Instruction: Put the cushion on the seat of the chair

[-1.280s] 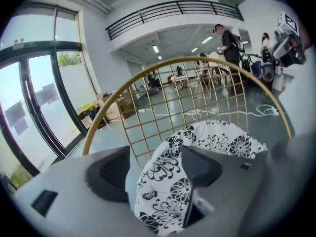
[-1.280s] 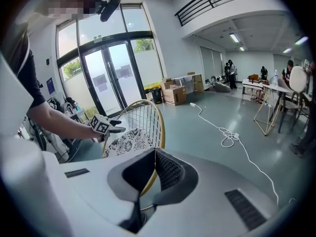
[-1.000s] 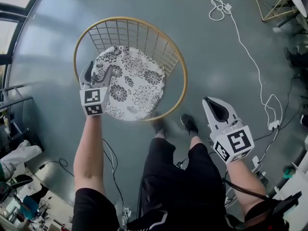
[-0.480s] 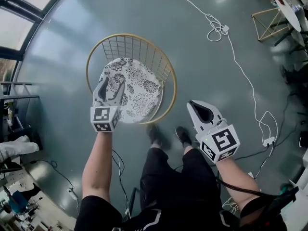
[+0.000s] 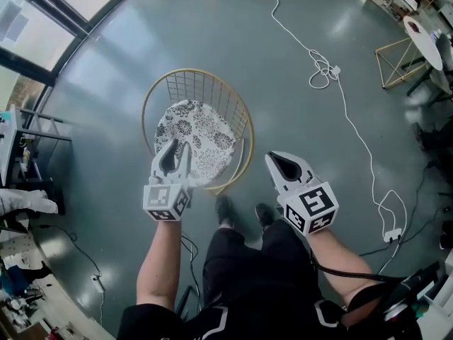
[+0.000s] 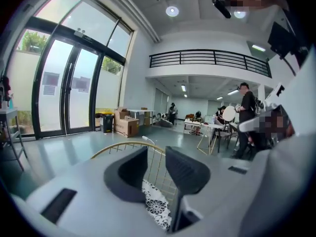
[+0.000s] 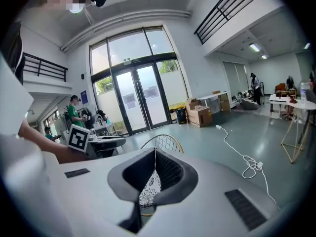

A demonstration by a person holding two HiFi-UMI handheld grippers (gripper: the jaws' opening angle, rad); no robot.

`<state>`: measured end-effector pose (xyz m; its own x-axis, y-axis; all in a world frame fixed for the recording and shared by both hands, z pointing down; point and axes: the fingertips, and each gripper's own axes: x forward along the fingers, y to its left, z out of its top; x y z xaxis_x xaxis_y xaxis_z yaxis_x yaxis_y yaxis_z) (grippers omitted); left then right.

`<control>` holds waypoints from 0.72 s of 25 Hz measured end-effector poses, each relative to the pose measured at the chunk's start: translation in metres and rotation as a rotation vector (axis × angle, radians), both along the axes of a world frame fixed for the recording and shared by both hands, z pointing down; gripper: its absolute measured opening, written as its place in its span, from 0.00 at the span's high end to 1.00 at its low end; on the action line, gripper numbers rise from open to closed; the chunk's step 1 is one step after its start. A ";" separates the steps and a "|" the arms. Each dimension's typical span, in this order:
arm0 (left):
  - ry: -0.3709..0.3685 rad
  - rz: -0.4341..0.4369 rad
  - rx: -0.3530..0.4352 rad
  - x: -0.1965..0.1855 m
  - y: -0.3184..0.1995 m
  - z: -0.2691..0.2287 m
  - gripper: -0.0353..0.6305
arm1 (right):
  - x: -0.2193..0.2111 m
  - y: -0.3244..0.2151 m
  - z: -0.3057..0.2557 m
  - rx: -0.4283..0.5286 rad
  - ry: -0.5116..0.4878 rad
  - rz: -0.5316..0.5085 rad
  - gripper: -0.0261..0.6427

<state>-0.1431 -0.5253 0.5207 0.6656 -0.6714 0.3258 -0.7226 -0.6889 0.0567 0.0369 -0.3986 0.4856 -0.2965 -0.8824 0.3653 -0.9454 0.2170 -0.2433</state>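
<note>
The round cushion, white with black flowers, lies on the seat of the gold wire chair. My left gripper hovers above the cushion's near edge and holds nothing. Its jaws have just been closing and still stand a little apart, with only air between them. In the left gripper view the left gripper frames the cushion and the chair's rim below. My right gripper is shut and empty, to the right of the chair. The right gripper shows its tips meeting over the cushion.
A white cable trails across the grey floor to the right of the chair. A gold wire frame stands at the far right. The person's shoes are just in front of the chair. Cardboard boxes sit by the glass doors.
Both grippers have risen away from the chair. The left one has come off the cushion's edge and its jaws have narrowed. The cushion stays on the seat.
</note>
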 end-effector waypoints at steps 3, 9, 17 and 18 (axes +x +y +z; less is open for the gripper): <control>0.024 -0.029 0.012 0.002 0.024 -0.021 0.80 | -0.006 -0.001 -0.012 0.031 -0.003 -0.054 0.94; 0.089 -0.076 0.032 0.002 0.068 -0.060 0.90 | -0.004 0.003 -0.033 0.070 -0.013 -0.124 0.94; 0.145 -0.113 0.042 -0.005 0.130 -0.111 0.93 | -0.019 0.016 -0.060 0.113 -0.030 -0.235 0.94; 0.148 -0.122 0.050 -0.007 0.137 -0.116 0.93 | -0.021 0.017 -0.063 0.120 -0.032 -0.247 0.94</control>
<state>-0.1501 -0.3882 0.4044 0.6164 -0.7630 0.1943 -0.7873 -0.6013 0.1364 0.0158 -0.3812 0.4222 -0.5179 -0.8183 0.2495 -0.8525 0.4691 -0.2308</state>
